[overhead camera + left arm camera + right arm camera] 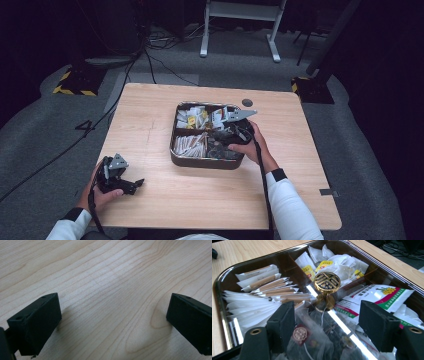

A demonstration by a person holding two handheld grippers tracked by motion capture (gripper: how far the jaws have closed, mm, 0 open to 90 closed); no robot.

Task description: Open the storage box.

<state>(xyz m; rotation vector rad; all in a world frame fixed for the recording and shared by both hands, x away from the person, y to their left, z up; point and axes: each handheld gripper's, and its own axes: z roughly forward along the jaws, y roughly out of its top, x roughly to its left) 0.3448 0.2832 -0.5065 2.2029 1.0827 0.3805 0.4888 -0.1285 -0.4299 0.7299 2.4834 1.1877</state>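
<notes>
I am bringing the right gripper (223, 134) in over the divided box (176, 157), which sits in the middle of the table (150, 120), and its jaws are standing wide with nothing between them. In the right gripper view a clear lid (249, 263) is covering the compartments, and its gold knob (327, 283) is rising at the centre, just ahead of the open jaws. I am judging the step to be taking that knob, so I am lining the two pads up on either side of its stem, keeping the gripper level so the pads meet it squarely rather than skidding on the glossy lid. The left gripper (131, 184) is resting wide open and empty on bare wood near the table's front left.
</notes>
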